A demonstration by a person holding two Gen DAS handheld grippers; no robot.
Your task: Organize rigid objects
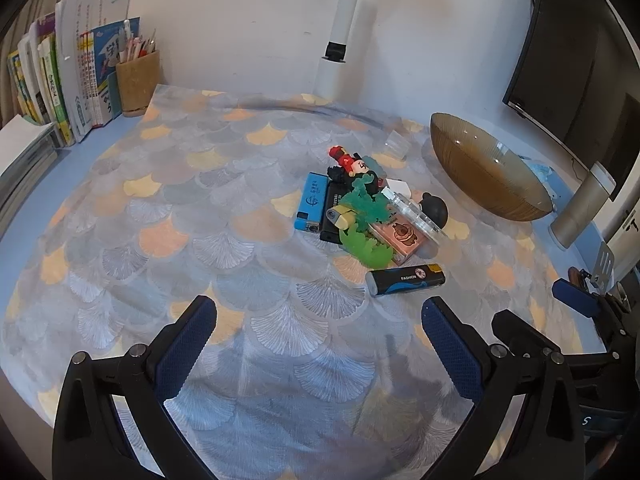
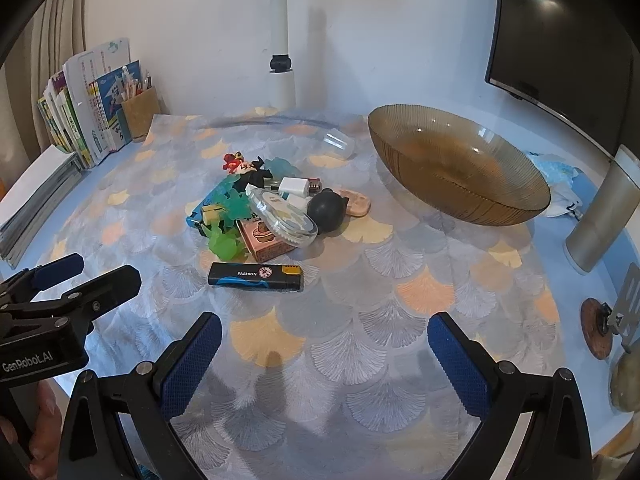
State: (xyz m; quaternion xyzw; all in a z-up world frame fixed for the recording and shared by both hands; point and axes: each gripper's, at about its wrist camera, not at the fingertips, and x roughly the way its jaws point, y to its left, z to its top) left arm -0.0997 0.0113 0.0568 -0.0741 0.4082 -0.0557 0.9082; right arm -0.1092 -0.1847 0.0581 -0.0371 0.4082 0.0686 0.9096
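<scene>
Black lighter: the one marked FASHION [image 2: 255, 276] lies alone on the scallop-patterned cloth [image 2: 400, 320], just in front of the pile and apart from it; you will likely want it first.
Long axis: it runs left to right across your view, so fingers that close side to side would meet its ends, not its flanks. You may need to turn your wrist.
Which side: it lies ahead and a little left of your right gripper [image 2: 324, 354], ahead and right of your left gripper [image 1: 320, 338]. The right looks the nearer, though not by much.
Grippers: both are spread wide and carry nothing; each hovers above the cloth, tilted down toward the heap.
Pile: blue lighter [image 1: 310, 202], green jelly-like toys [image 1: 362, 216], pink printed box [image 2: 266, 240], clear round case [image 2: 282, 218], black ball-shaped toy [image 2: 328, 212], red-and-black figure [image 1: 354, 166], all touching or overlapping.
Glass bowl: the amber bowl [image 2: 460, 168] sits well right of the pile, nothing in it, the probable destination.
Edges: books and a cork pen cup [image 1: 138, 80] stand far left.
</scene>
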